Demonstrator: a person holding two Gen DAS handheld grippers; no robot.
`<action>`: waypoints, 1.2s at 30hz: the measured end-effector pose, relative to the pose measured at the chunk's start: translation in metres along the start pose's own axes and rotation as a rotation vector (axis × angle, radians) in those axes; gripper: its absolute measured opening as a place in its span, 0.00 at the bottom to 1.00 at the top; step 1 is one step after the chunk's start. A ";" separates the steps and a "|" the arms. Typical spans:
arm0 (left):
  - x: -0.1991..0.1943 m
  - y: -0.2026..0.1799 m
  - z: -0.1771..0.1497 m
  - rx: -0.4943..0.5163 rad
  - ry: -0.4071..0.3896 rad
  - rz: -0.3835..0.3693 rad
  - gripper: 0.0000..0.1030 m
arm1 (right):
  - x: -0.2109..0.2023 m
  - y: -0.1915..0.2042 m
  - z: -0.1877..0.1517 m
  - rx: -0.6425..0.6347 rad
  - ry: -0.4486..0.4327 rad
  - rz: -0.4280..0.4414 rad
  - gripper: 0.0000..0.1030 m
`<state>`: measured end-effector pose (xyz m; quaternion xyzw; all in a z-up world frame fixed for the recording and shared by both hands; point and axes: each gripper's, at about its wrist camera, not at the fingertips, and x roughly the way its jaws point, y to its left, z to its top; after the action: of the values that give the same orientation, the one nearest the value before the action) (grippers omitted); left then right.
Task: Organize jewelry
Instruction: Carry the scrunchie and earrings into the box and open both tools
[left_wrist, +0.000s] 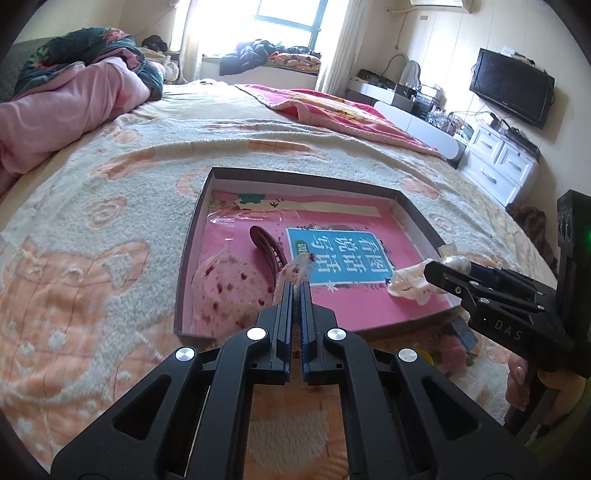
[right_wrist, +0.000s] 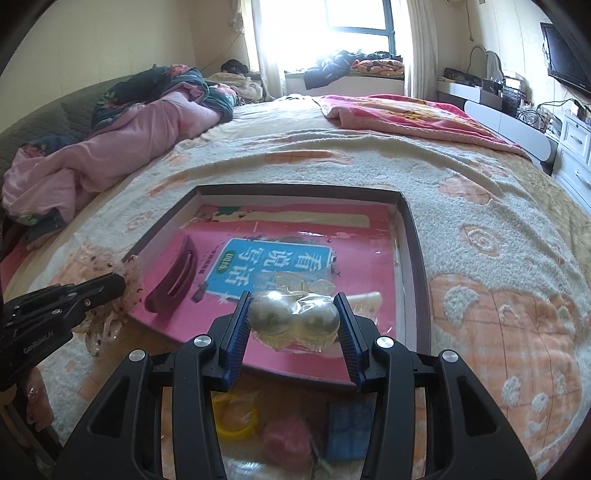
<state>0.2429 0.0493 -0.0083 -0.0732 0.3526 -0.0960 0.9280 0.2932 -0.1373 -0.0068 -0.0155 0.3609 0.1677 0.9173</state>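
Note:
A shallow dark-rimmed box (left_wrist: 417, 218) (right_wrist: 413, 236) lined with a pink book lies on the bed. A dark red hair clip (left_wrist: 267, 249) (right_wrist: 173, 280) lies in it. My left gripper (left_wrist: 295, 286) is shut on a sheer pink scrunchie with red dots (left_wrist: 229, 291) at the box's near left corner; the scrunchie also shows in the right wrist view (right_wrist: 129, 284). My right gripper (right_wrist: 293, 314) is shut on a clear packet with two large pearl beads (right_wrist: 295, 321) over the box's near right edge; the gripper shows from the left wrist too (left_wrist: 439, 273).
The bed's cream and orange blanket (left_wrist: 110, 229) surrounds the box. Small items, a yellow ring (right_wrist: 236, 417), a pink thing and a blue thing (right_wrist: 345, 428), lie near the front edge. A pink quilt (left_wrist: 66, 96) is at left, a white dresser (left_wrist: 498, 162) at right.

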 end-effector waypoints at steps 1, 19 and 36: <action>0.003 0.000 0.002 0.004 0.003 0.003 0.00 | 0.003 -0.001 0.001 -0.001 0.002 -0.005 0.41; 0.053 0.004 0.029 0.023 0.054 0.031 0.00 | 0.054 -0.020 0.022 0.016 0.056 -0.058 0.41; 0.067 0.008 0.035 0.000 0.061 -0.015 0.00 | 0.071 -0.021 0.020 0.022 0.123 -0.031 0.42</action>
<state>0.3159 0.0438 -0.0270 -0.0729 0.3801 -0.1049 0.9161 0.3611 -0.1335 -0.0416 -0.0211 0.4180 0.1482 0.8960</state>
